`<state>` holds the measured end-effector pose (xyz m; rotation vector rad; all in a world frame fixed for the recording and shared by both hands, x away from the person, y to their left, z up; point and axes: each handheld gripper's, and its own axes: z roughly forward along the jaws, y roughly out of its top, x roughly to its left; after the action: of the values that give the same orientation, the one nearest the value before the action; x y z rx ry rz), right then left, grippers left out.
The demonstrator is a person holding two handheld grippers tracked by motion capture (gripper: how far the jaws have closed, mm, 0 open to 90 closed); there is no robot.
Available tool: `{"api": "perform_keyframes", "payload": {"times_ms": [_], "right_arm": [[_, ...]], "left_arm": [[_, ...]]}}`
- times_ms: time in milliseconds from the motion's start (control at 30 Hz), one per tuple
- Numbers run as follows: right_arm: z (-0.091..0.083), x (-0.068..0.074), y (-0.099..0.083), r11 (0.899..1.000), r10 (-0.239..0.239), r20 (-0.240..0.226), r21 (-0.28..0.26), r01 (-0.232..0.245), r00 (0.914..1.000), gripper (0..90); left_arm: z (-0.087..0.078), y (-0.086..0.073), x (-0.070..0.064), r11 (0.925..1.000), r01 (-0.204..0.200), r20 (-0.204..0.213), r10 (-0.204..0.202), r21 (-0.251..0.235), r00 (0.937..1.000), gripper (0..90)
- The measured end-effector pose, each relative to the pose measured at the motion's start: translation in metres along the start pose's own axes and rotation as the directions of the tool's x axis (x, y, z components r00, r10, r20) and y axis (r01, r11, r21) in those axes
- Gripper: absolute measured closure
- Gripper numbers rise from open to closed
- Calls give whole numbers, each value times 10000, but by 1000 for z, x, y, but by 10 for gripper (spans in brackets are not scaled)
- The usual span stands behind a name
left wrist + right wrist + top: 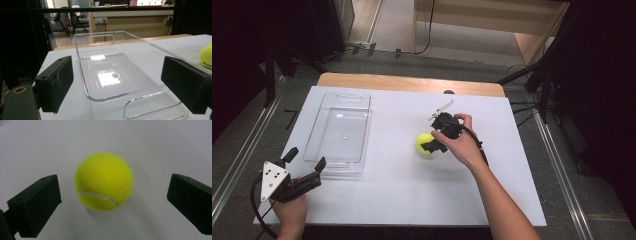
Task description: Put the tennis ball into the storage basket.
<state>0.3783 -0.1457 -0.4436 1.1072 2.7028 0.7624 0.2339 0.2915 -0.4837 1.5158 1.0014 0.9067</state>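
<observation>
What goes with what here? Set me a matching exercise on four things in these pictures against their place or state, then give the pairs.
Things:
1. tennis ball
2. clear tray
3. left gripper
4. right gripper

Places or states:
A. open, at the near left corner of the white table, pointing at the tray's near end
B. empty, lying on the left half of the table
C. yellow-green, resting on the table between two open jaws, touching neither
D. open, held down over the ball near the table's middle

Pairs: 1-C, 2-B, 3-A, 4-D
</observation>
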Motion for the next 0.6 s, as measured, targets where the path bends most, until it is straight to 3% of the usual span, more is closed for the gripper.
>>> {"api": "perform_keyframes", "payload": {"times_ms": [200,533,600], "right_arm": [[8,0,1,9996,-93,-202,250,98,9998,0],[19,1,4,9972,456,-404,605,-431,9981,0],[22,1,4,9973,382,-378,642,-357,9986,111]], "left_arm": [[0,0,0,10000,-20,14,20,-5,10000,113],[0,0,0,10000,-25,7,25,10,10000,113],[0,0,0,10000,-14,13,14,-4,10000,113]]}}
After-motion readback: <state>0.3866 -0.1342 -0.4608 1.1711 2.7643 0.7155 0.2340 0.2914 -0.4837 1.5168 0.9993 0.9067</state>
